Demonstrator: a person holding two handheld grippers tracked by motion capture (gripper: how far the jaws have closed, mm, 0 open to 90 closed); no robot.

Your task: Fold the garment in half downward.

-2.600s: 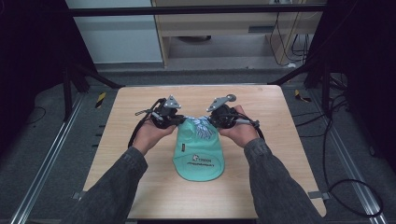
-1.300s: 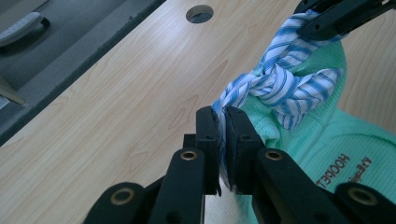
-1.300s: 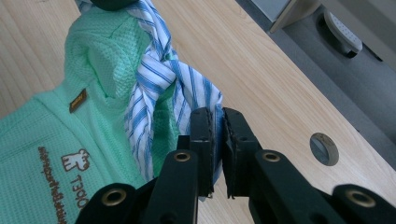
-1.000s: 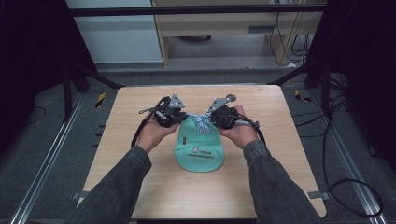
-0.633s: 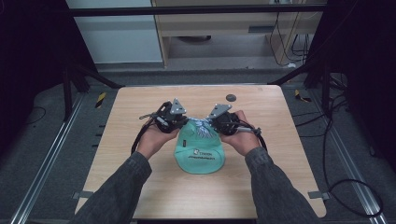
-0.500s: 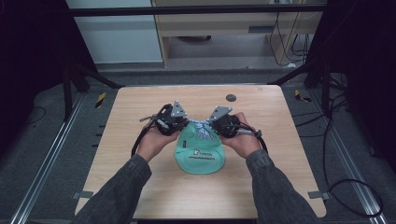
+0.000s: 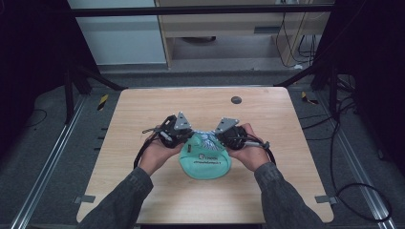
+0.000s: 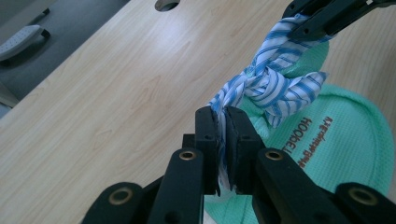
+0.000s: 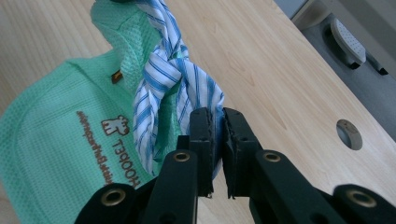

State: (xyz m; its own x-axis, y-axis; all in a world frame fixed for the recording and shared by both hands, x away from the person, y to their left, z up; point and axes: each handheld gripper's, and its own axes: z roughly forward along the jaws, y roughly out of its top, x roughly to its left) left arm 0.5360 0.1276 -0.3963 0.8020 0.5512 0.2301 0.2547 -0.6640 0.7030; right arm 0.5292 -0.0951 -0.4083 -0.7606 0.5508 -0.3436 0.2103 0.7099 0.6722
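- Both hands are sitting nearer the person than a second ago, drawn from mid-table toward the table's 6 o'clock edge and closer together, and the green pouch (image 7: 205, 162) has come along with them.
- One pale wooden table (image 7: 143, 109) is bearing the work; a single round hole (image 7: 236, 100) is showing at 12 o'clock from the pouch, well apart from it.
- Grey floor is surrounding the table, with metal rails running along both sides, dark frame posts rising at 10 and 2 o'clock, and cables (image 7: 367, 210) trailing at 4 o'clock.
- One green waffle-weave pouch with brown lettering is lying on the table near its middle, toward the 6 o'clock edge, between the two hands.
- One blue-and-white striped cloth strip (image 8: 271, 88) is knotted once at the pouch's far end, its two tails running out to the two grippers.
- Two grippers are working: the left gripper (image 8: 222, 140) is clamping narrow on one tail of the strip, at 9 o'clock from the knot in the high view.
- The right gripper (image 9: 215, 140) is pinching the other tail, jaws almost together, at 3 o'clock from the knot.
- Two grey sleeves (image 7: 119, 205) are coming in from 6 o'clock.
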